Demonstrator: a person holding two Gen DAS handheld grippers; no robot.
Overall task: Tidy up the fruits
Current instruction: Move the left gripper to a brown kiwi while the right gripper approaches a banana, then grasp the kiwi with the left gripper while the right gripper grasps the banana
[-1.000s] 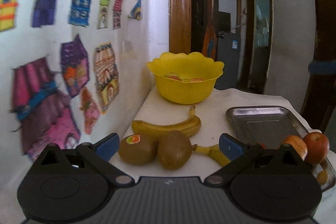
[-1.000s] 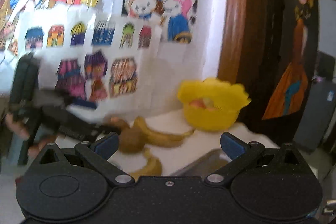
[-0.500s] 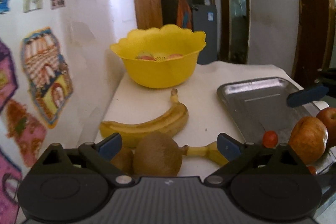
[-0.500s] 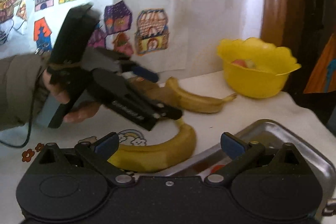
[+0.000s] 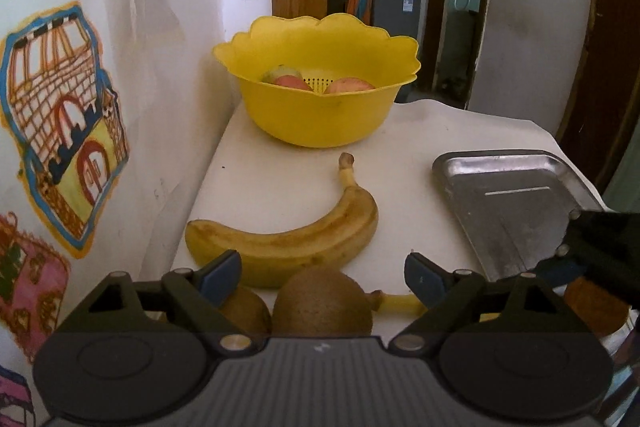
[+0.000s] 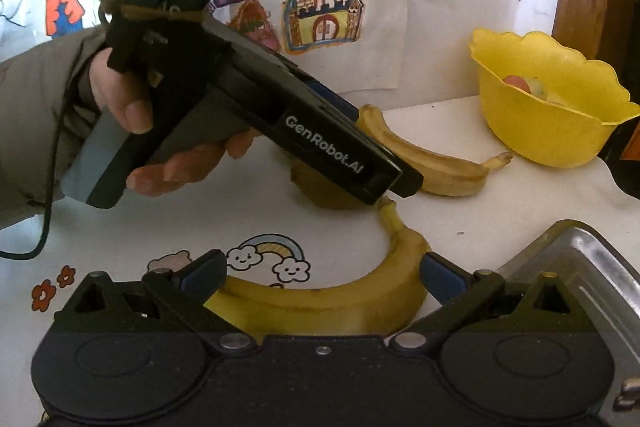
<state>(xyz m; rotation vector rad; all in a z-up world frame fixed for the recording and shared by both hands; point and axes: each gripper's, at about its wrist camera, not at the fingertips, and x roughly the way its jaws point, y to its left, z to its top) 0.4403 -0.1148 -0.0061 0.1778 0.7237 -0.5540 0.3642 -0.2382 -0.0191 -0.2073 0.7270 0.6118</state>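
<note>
Straddling two kiwis [image 5: 322,301], the left gripper [image 5: 322,277] has jaws spread, just been closing, pads clear of them; right gripper [image 6: 320,277], jaws spread, brackets a banana [image 6: 340,297] on the tabletop [image 5: 280,179].

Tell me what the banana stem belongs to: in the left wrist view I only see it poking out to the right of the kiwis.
Observer: It belongs to a whole second banana, lying curved on the cloth beside the metal tray.
Operator: Is the right gripper on it?
Observer: The right gripper straddles it with its jaws open, and the pads are not clearly pressing.
Operator: Is anything printed on the cloth there?
Observer: Yes, a rainbow print with smiling clouds lies just beyond the banana.
</note>
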